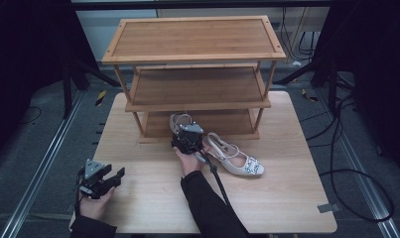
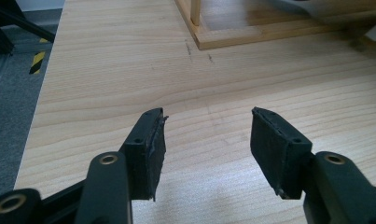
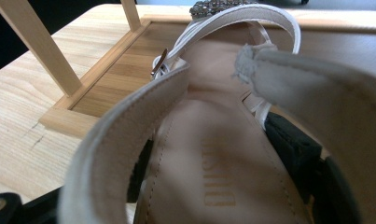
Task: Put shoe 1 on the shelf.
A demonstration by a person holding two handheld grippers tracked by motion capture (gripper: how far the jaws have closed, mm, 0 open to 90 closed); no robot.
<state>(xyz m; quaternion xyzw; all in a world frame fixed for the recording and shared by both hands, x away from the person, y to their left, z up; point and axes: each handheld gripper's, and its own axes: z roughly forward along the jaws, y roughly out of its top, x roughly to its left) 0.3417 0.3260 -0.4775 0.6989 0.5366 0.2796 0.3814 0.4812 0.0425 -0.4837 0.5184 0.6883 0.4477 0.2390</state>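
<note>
A white slingback sandal (image 1: 180, 120) (image 3: 213, 154) sits between the jaws of my right gripper (image 1: 183, 130), heel end toward the camera. Black pads (image 3: 288, 149) press against both of its sides. Its jewelled toe reaches over the front edge of the bottom shelf (image 1: 222, 121) (image 3: 115, 84) of a three-tier wooden shoe rack (image 1: 192, 39). The matching sandal (image 1: 234, 158) lies on the table to the right of that hand, toe pointing to the near right. My left gripper (image 1: 115, 171) (image 2: 206, 140) rests at the table's near left, open, with bare wood between its jaws.
The rack stands at the back of the light wooden table (image 1: 153, 198), and its front left foot (image 2: 227, 37) shows in the left gripper view. Its two upper shelves hold nothing. Cables trail on the grey floor at the right (image 1: 346, 163).
</note>
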